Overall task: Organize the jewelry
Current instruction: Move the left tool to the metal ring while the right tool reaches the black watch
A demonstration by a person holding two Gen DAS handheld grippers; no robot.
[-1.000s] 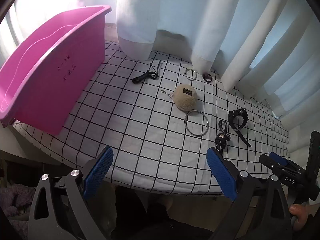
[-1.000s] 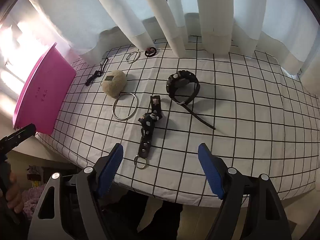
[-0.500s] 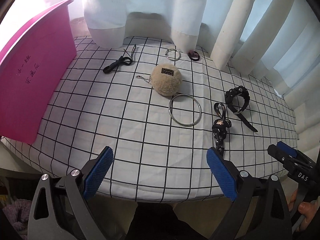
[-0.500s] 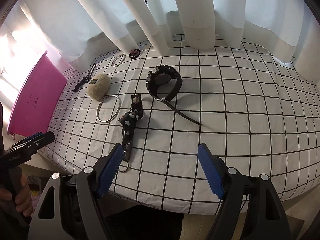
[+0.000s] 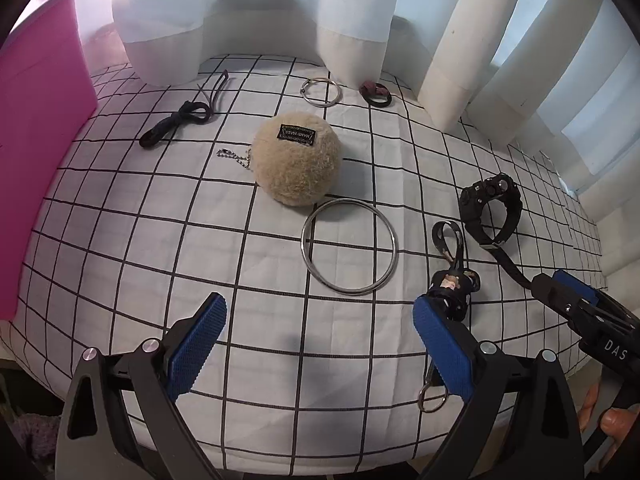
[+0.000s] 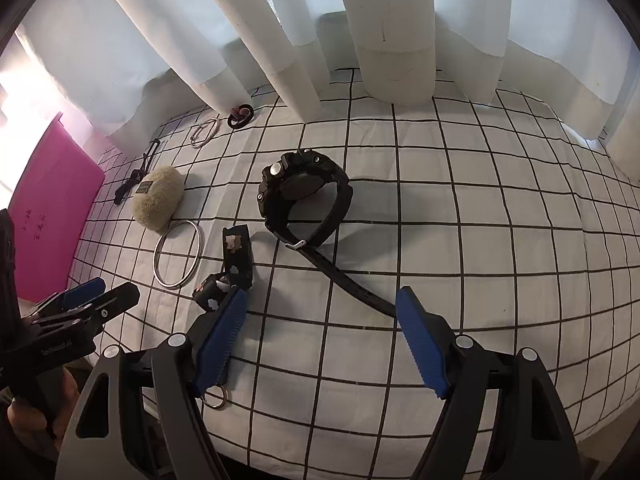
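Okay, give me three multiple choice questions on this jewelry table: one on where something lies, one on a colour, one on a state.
1. Where is the large metal ring? A) in the bin B) on the cloth just in front of the plush ball C) on the watch
2. What colour is the bin? A) pink B) green C) white
3. How is the right claw? A) shut on the watch B) open, empty C) shut on a ring

Answers: 1 B, it lies flat beside the ball. 2 A, its wall is pink. 3 B, pads stand apart, nothing between.
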